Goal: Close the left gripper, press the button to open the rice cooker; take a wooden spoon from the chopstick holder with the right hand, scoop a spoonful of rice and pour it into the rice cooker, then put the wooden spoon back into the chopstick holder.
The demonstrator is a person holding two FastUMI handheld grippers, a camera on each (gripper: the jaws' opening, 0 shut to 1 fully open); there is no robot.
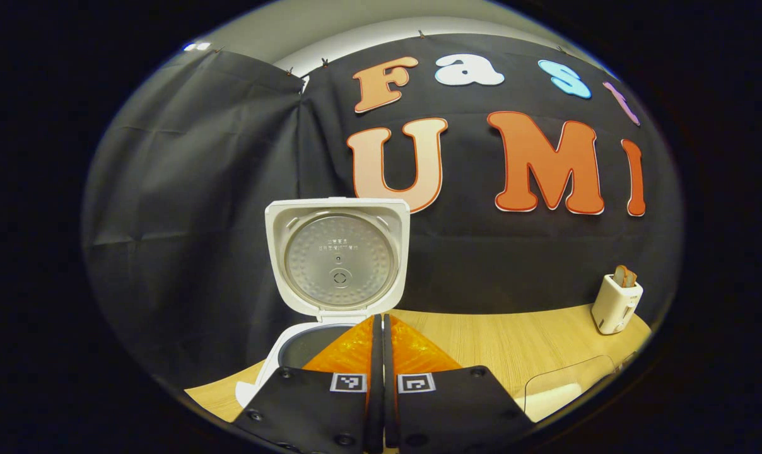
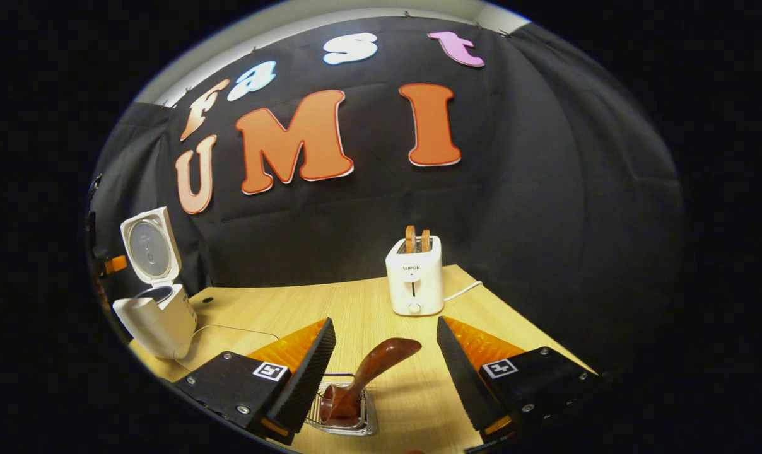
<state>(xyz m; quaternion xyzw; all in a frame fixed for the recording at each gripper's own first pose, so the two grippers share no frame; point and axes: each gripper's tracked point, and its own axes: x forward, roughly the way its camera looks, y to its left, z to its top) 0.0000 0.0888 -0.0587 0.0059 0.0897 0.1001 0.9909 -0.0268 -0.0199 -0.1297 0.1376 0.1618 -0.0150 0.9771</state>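
Observation:
The white rice cooker (image 1: 305, 343) stands with its lid (image 1: 338, 255) swung upright, the metal inner plate facing me. My left gripper (image 1: 381, 328) is shut with nothing in it, its fingers pressed together just in front of the cooker's open pot. In the right gripper view the cooker (image 2: 157, 315) sits at the table's far left. My right gripper (image 2: 384, 353) stands open above the wire chopstick holder (image 2: 346, 410), from which a brown wooden spoon (image 2: 371, 375) leans up between the fingers, touching neither.
A white toaster (image 2: 414, 277) with two slices of bread stands at the back of the wooden table (image 2: 356, 309), its cord trailing right; it also shows as the toaster (image 1: 615, 302) at the right. A clear plastic container (image 1: 564, 391) sits right of the left gripper.

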